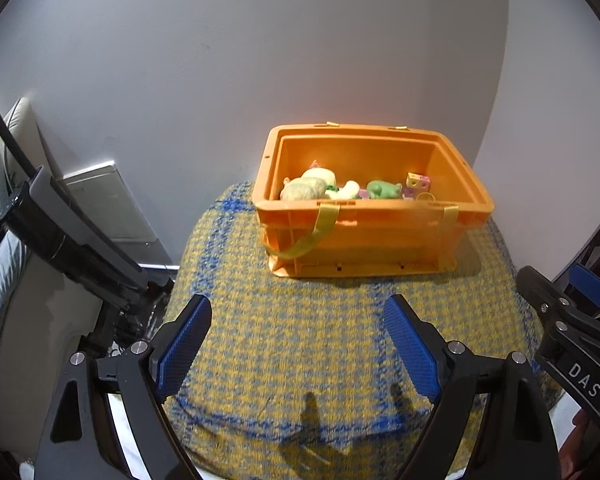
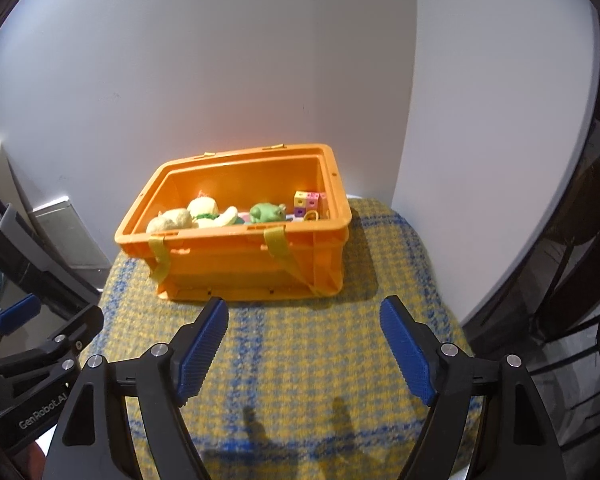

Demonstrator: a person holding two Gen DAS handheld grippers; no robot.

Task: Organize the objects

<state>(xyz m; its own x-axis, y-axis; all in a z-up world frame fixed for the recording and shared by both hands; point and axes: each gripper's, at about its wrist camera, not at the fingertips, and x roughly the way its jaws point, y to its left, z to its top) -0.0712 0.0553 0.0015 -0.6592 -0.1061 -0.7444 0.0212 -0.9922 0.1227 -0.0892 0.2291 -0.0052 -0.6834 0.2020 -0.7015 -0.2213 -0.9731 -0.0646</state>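
An orange plastic crate [image 1: 364,236] [image 2: 256,256] with yellow straps stands on a yellow and blue checked cloth [image 1: 300,352] [image 2: 308,360] against the wall. Inside lie a cream plush toy [image 1: 304,189] [image 2: 171,219], a green frog toy [image 1: 383,189] [image 2: 265,213] and pink and yellow cubes [image 1: 418,183] [image 2: 307,202]. My left gripper [image 1: 298,344] is open and empty, hovering over the cloth in front of the crate. My right gripper [image 2: 304,344] is open and empty too, just before the crate's front wall.
A white wall stands behind the crate. A black and grey stand [image 1: 72,240] [image 2: 24,264] and a cream cushion [image 1: 20,120] lie to the left. The right gripper's body shows at the left wrist view's right edge [image 1: 572,344]. Dark furniture [image 2: 572,288] is at right.
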